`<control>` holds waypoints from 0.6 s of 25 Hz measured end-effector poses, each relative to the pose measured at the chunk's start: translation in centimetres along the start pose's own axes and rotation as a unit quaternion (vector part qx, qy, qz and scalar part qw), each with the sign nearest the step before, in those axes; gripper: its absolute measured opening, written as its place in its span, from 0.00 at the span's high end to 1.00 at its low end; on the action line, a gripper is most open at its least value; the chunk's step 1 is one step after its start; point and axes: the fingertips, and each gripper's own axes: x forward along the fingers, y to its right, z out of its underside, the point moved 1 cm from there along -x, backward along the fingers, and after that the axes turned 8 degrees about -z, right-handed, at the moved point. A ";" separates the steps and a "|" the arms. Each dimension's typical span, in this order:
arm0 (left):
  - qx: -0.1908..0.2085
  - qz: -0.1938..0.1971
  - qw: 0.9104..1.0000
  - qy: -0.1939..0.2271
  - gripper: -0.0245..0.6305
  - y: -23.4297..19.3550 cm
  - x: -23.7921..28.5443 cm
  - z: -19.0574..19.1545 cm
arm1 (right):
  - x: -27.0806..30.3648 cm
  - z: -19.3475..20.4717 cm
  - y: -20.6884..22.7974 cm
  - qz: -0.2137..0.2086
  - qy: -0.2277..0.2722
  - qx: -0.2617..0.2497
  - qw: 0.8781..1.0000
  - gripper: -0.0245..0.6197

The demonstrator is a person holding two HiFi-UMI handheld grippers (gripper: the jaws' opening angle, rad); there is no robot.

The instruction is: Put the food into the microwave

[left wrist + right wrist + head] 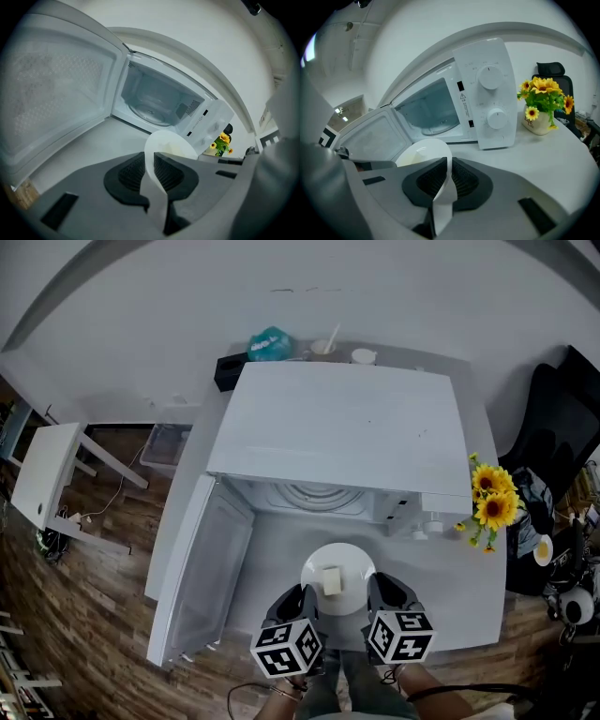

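Observation:
A white plate (343,570) carries a pale cube of food (331,580) and is held in front of the white microwave (347,423). My left gripper (302,600) is shut on the plate's left rim (157,154), and my right gripper (375,594) is shut on its right rim (436,152). The microwave door (200,568) is swung wide open to the left. Inside, the glass turntable (152,105) and the cavity (429,112) stand bare. The food itself is hidden behind the rim in both gripper views.
The microwave sits on a white table (469,596). A pot of yellow sunflowers (492,502) stands just right of the control panel with two knobs (490,98). Behind the microwave lie a teal object (270,343), a black box (228,371) and small cups (323,348). A black chair (562,418) is at the right.

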 end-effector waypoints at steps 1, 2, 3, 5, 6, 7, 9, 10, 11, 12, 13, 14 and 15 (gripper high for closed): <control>-0.001 0.000 1.000 0.003 0.87 0.0 -0.2 -0.3 | 0.0 -0.3 -0.2 -0.002 0.002 -0.002 1.000 0.89; -0.001 -0.001 1.000 0.006 0.87 -0.1 -0.3 -0.6 | -0.1 -0.5 -0.5 -0.003 0.004 -0.003 1.000 0.89; -0.001 -0.001 1.000 0.009 0.87 -0.1 -0.5 -0.9 | -0.1 -0.8 -0.7 -0.005 0.006 -0.004 1.000 0.89; -0.002 -0.001 1.000 0.015 0.87 -0.2 -0.8 -1.5 | -0.1 -1.2 -1.1 -0.007 0.009 -0.003 1.000 0.89; -0.003 -0.001 1.000 0.016 0.87 -0.3 -0.9 -1.7 | -0.1 -1.4 -1.3 -0.009 0.010 -0.002 1.000 0.89; -0.005 0.000 1.000 0.018 0.87 -0.4 -1.0 -1.9 | -0.1 -1.7 -1.5 -0.011 0.011 -0.002 1.000 0.89; -0.008 -0.001 1.000 0.020 0.87 -0.5 -1.1 -2.2 | 0.0 -2.1 -1.8 -0.014 0.015 -0.004 1.000 0.89; -0.008 -0.001 1.000 0.021 0.87 -0.6 -1.1 -2.3 | 0.1 -2.3 -2.0 -0.016 0.016 -0.006 1.000 0.89; -0.009 -0.001 1.000 0.022 0.87 -0.7 -1.2 -2.4 | 0.1 -2.4 -2.1 -0.017 0.017 -0.007 1.000 0.89; -0.008 -0.002 1.000 0.023 0.87 -0.7 -1.2 -2.6 | 0.2 -2.6 -2.2 -0.017 0.017 -0.007 1.000 0.89; -0.007 -0.001 1.000 0.024 0.87 -0.7 -1.2 -2.8 | 0.2 -2.7 -2.2 -0.018 0.018 -0.007 1.000 0.89; -0.005 -0.001 1.000 0.026 0.87 -0.7 -1.2 -3.0 | 0.3 -2.8 -2.3 -0.018 0.019 -0.007 1.000 0.89; -0.004 0.000 1.000 0.028 0.87 -0.7 -1.1 -3.3 | 0.4 -3.0 -2.3 -0.019 0.020 -0.005 1.000 0.89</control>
